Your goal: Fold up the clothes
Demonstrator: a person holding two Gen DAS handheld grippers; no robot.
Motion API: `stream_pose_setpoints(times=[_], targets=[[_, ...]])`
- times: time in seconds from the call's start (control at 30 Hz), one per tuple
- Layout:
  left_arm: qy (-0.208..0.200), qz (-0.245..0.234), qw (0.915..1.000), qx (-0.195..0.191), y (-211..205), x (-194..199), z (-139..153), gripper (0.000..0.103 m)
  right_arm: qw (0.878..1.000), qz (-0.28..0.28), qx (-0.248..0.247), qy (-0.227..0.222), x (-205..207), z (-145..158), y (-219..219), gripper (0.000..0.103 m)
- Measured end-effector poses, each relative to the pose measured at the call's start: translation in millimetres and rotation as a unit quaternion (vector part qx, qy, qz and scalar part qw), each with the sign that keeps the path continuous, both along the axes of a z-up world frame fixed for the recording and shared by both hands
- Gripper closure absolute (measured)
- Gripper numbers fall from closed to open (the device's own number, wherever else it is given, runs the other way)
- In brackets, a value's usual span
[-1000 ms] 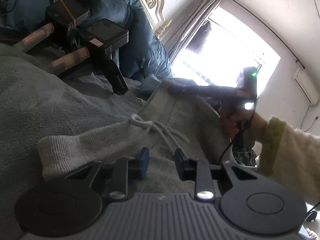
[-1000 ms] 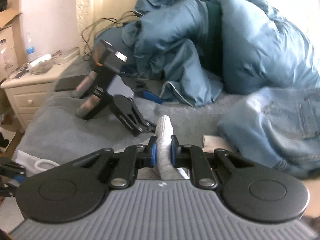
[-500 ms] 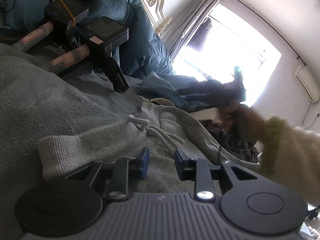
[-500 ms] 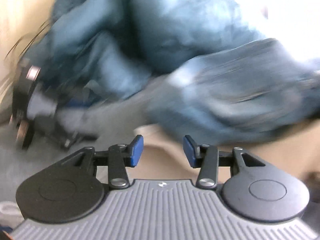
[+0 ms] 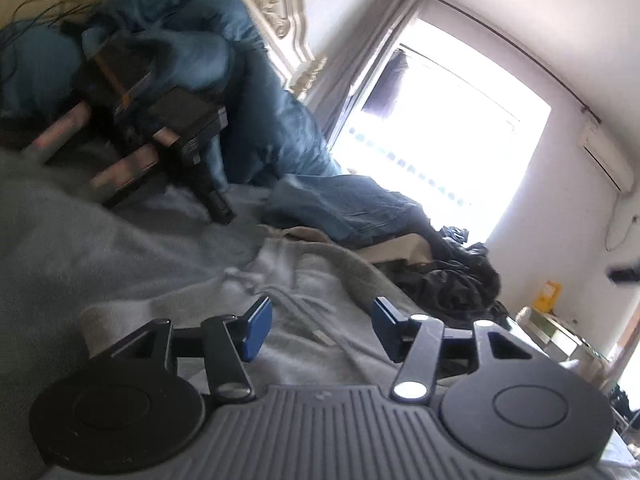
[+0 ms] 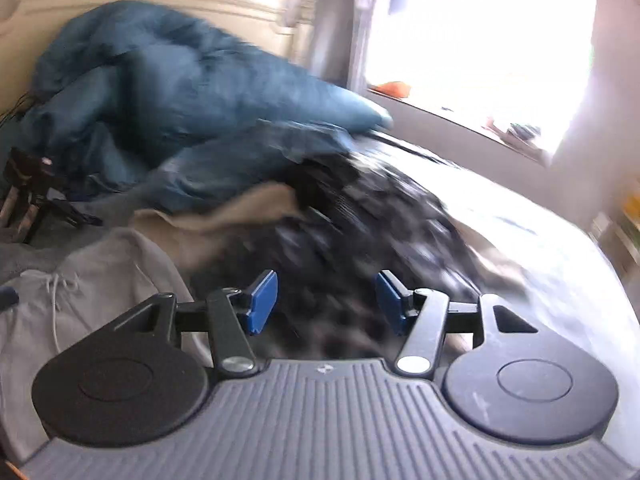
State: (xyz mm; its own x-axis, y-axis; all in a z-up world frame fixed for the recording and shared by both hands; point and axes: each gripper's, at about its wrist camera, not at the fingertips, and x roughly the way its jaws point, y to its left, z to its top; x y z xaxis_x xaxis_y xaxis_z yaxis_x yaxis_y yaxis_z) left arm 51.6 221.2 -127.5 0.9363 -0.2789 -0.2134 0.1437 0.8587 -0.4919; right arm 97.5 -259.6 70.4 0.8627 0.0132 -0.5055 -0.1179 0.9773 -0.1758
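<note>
The grey sweatpants [image 5: 304,280] lie on the bed directly under and ahead of the left gripper [image 5: 320,328], waistband and drawstring [image 5: 288,300] nearest it, their length running away toward the window; that hand is nearer; its jaws are opening, nothing pinched. The right gripper [image 6: 326,300], a second ago clamped on grey cloth, has swung over the dark patterned garment [image 6: 360,220], jaws opening, empty.

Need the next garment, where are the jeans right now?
In the left wrist view, the jeans lie centre, right of the blue duvet, behind the grey sweatpants.
</note>
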Motion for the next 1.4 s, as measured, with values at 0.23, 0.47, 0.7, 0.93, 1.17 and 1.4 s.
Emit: stream_pose_setpoints(times=[0.23,0.47,0.7,0.93,1.17,1.4], targets=[[0.012,-0.094,0.9924,0.078,-78.5,14.4,44.0,0.044,0.995,-0.036,0.080,0.047,-73.7,-71.3,-60.1,0.047],[0.018,-0.153,0.9716,0.180,-176.1,53.6,35.3,0.046,0.986,-0.034,0.111,0.120,-48.5,-155.4,-53.7,0.047],[0.041,-0.158,0.9577,0.237,-216.3,92.0,1.8,0.054,0.978,-0.036,0.132,0.155,-15.9,-183.6,-52.5,0.043],[0.100,-0.170,0.9619,0.189,-205.2,114.5,-24.1,0.053,0.958,-0.019,0.215,0.186,13.9,-198.7,-38.7,0.033],[0.101,-0.174,0.9633,0.178,-202.0,115.9,-29.7,0.052,0.921,-0.077,0.332,0.191,39.9,-209.0,-44.3,0.027],[0.098,-0.176,0.9643,0.172,-201.0,116.4,-30.5,0.051,0.869,-0.135,0.440,0.185,19.2,-201.7,-66.4,0.027]])
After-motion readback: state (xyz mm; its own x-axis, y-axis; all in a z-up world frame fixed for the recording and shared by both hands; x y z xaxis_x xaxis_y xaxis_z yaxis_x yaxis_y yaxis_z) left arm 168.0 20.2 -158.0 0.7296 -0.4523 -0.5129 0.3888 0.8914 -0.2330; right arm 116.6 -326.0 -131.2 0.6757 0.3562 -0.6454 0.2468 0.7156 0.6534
